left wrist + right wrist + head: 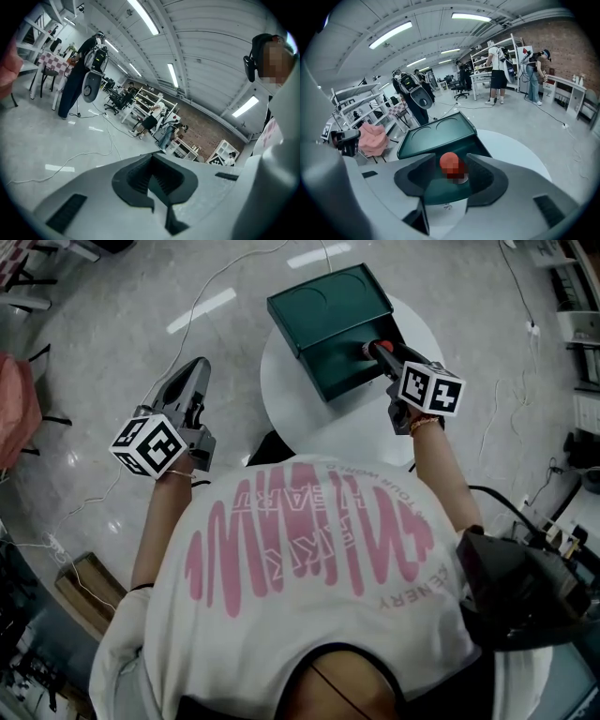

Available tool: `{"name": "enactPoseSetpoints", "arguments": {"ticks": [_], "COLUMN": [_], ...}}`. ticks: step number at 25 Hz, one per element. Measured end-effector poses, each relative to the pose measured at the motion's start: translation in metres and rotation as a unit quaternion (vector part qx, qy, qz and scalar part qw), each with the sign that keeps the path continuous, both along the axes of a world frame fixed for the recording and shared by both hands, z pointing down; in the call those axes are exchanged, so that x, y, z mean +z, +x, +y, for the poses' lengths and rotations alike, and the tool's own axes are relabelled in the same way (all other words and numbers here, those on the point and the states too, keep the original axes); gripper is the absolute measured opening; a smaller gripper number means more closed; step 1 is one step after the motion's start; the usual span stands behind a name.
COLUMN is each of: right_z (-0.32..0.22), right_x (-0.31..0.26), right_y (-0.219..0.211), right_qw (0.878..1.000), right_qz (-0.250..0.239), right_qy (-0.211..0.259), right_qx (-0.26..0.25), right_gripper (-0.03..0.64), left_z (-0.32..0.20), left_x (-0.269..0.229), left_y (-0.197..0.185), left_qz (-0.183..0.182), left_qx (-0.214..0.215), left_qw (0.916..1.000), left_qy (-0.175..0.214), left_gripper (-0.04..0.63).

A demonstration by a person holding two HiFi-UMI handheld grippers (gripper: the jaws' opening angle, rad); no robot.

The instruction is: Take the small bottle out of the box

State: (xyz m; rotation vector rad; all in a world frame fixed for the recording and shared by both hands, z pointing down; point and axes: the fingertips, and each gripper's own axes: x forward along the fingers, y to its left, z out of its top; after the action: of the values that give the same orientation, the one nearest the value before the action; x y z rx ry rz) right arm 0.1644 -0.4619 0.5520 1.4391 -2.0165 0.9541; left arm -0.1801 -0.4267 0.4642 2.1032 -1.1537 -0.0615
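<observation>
1. Box [323, 306]: dark green, hard, rectangular. Its lid is open and has two round recesses. It sits on a round white table [300, 423].
2. Bottle [449, 164]: small, red round cap, standing inside the box.
3. Right gripper [451, 155]: over the box, jaws spread either side of the bottle, pads clear of it.
4. Left gripper [153, 161]: left of the box, off the table, jaws pressed together, nothing in them.

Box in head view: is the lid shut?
No: the green box sits open on the white table, its lid swung back and the inside exposed.
</observation>
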Motion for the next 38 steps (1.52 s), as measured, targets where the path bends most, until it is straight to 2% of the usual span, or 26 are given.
{"name": "enactPoseSetpoints", "arguments": {"ticks": [3, 8, 24, 38], "right_z": [-0.003, -0.007, -0.01, 0.001], "right_x": [0.006, 0.008, 0.012, 0.004], "right_y": [0.002, 0.001, -0.003, -0.004], "right_qw": [1.0, 1.0, 0.999, 0.999], "right_qz": [0.011, 0.022, 0.032, 0.037], "right_qy": [-0.008, -0.011, -0.024, -0.024], "right_qx": [0.002, -0.007, 0.014, 0.019], "right_gripper": [0.156, 0.133, 0.129, 0.127], "left_z": [0.002, 0.003, 0.004, 0.019], "left_x": [0.005, 0.013, 0.023, 0.011], "left_y": [-0.001, -0.005, -0.004, -0.001], "left_qz": [-0.003, -0.003, -0.005, 0.002], "left_qx": [-0.001, -0.008, 0.005, 0.022], "left_qw": [1.0, 0.9998, 0.9997, 0.9996], "left_qy": [-0.007, -0.017, -0.024, -0.019], "left_gripper": [0.008, 0.008, 0.008, 0.008]}}
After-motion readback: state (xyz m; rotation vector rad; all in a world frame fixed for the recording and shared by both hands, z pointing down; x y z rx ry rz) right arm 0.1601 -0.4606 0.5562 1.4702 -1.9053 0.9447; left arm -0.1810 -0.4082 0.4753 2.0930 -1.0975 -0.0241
